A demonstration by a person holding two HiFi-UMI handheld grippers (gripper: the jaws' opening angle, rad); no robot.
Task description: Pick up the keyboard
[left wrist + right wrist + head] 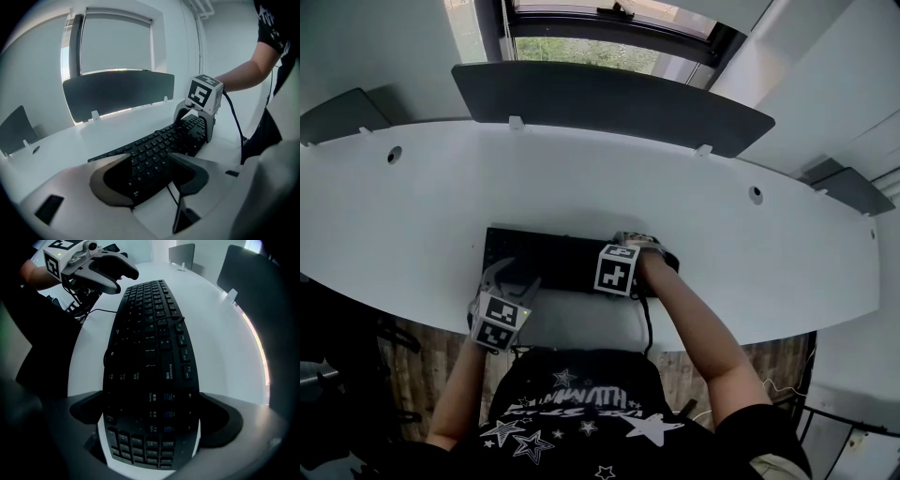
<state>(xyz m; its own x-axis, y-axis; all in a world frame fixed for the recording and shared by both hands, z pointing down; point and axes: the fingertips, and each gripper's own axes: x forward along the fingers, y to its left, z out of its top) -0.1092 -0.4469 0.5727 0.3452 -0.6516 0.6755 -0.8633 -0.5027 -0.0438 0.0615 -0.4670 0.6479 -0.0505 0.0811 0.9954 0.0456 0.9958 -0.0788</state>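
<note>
The head view alone takes in the whole white curved desk (pixel 694 202). A dark grey divider panel (pixel 609 98) stands along its back edge with a window (pixel 581 49) behind, and the person's black star-printed shirt (pixel 572 412) shows below, its lettering too distorted to read.

The black full-size keyboard (pixel 548 258) lies flat near the desk's front edge, at its middle, parallel to that edge.

The left gripper (pixel 514 275) sits at the keyboard's front left corner. Only its own view shows the jaws (pixel 150 157) standing apart, with that corner between them and neither pad visibly pressing. Down the length of the keyboard (pixel 154 147), that view also catches the right gripper (pixel 194 124) upright over the far end.

The right gripper (pixel 639 262) points down over the keyboard's right end. Its own view (pixel 150 418) shows the jaws astride the number-pad end, one pad against each long edge, clamped across the keyboard's width.

There the keyboard (pixel 150 352) runs away towards the left gripper (pixel 124 281). It has matt black keys in close rows, with pale legends and a few blue ones. The legends are too small to read.
</note>
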